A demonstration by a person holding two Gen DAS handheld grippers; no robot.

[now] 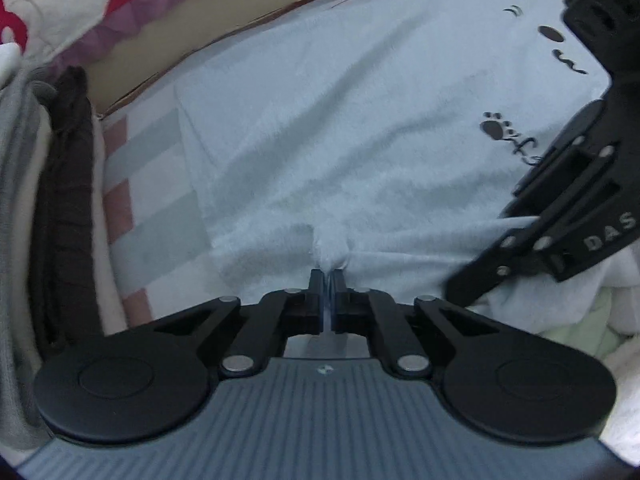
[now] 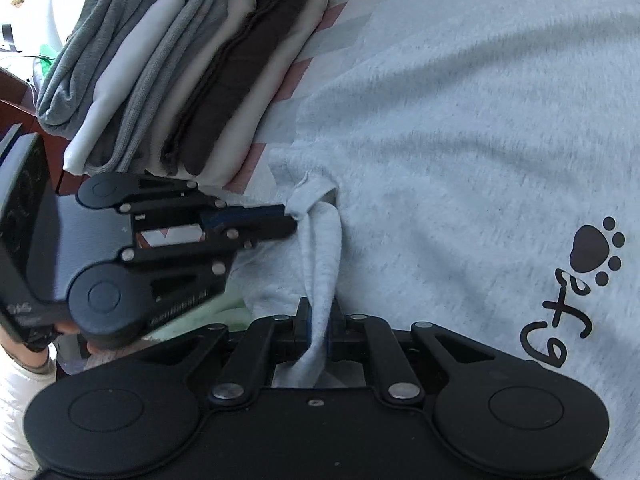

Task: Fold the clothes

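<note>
Sweater: pale grey fleece with a black paw print, spread flat and filling the centre and right of both views. The left gripper has its fingers closed on a small bunch of the near edge at lower centre of its own view. The right gripper has its fingers narrowed onto a twisted strip of the same edge at lower centre of its view. In the right view, the left gripper sits at centre left, clamping the far end of that strip. Both grips lie close together on one edge.

Progress, as judged: the sweater body lies unfolded, so this garment is at its first fold. A stack of folded clothes at upper left of the right view stands just beside the sweater on a checked sheet; those items appear finished. Crumpled pale fabric at lower right of the left view may be waiting.
</note>
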